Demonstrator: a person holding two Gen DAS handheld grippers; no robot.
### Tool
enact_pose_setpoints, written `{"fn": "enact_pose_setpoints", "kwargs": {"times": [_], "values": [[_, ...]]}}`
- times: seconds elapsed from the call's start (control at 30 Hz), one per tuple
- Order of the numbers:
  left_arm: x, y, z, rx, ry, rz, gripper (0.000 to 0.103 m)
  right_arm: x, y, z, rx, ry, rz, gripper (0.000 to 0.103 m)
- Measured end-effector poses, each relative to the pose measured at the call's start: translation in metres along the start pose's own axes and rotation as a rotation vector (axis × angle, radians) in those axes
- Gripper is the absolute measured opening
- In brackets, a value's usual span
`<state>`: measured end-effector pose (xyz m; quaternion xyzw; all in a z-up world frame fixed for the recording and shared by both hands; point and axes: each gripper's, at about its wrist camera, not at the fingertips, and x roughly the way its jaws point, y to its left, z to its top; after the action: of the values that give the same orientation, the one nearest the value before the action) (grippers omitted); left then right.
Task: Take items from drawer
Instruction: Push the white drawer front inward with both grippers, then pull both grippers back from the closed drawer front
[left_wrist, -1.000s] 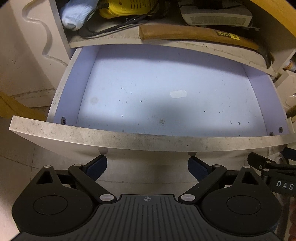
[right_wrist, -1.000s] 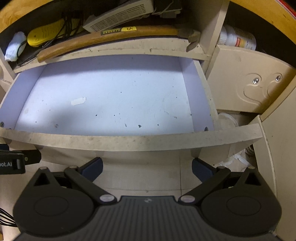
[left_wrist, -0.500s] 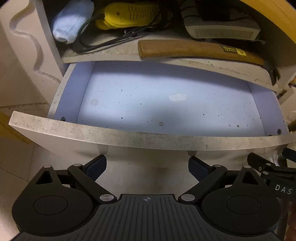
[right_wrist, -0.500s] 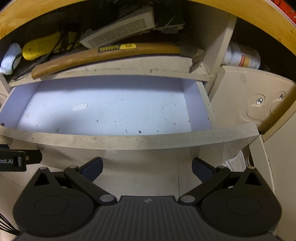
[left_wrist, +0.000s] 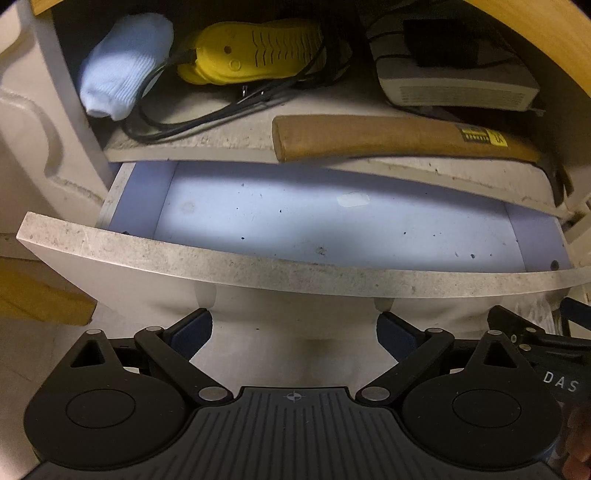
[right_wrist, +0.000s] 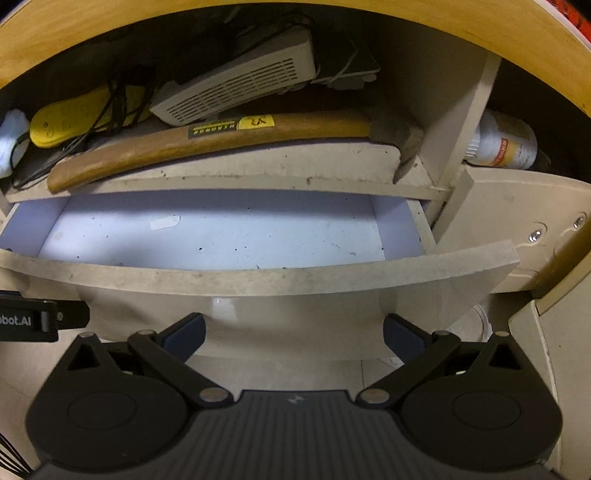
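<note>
Both grippers have drawn back from the drawer (left_wrist: 295, 273); left gripper (left_wrist: 294, 334) and right gripper (right_wrist: 293, 334) spread wide, holding nothing, since its floor looks bare.

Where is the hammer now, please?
The hammer lies on the shelf directly above the open drawer, in front of the white box.

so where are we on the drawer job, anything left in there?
Done, by the look of it: the drawer is pulled open and its floor shows only specks and a small pale scrap. In hand: nothing; the left hand-held gripper and right hand-held gripper are open, in front of the drawer. Left: nothing visible to remove.
</note>
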<state>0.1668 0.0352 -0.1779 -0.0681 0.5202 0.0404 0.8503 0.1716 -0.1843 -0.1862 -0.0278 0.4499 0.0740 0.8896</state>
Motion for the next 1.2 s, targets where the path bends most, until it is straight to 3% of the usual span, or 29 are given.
{"fn": "enact_pose_setpoints", "kwargs": {"times": [0.8, 1.2], "values": [[0.033, 0.002, 0.046, -0.011, -0.005, -0.017, 0.101, 0.042, 0.005, 0.048, 0.006, -0.008, 0.009, 0.103], [0.045, 0.004, 0.054, -0.01, 0.022, -0.021, 0.103, 0.048, 0.009, 0.056, 0.016, -0.006, -0.001, 0.103]]}}
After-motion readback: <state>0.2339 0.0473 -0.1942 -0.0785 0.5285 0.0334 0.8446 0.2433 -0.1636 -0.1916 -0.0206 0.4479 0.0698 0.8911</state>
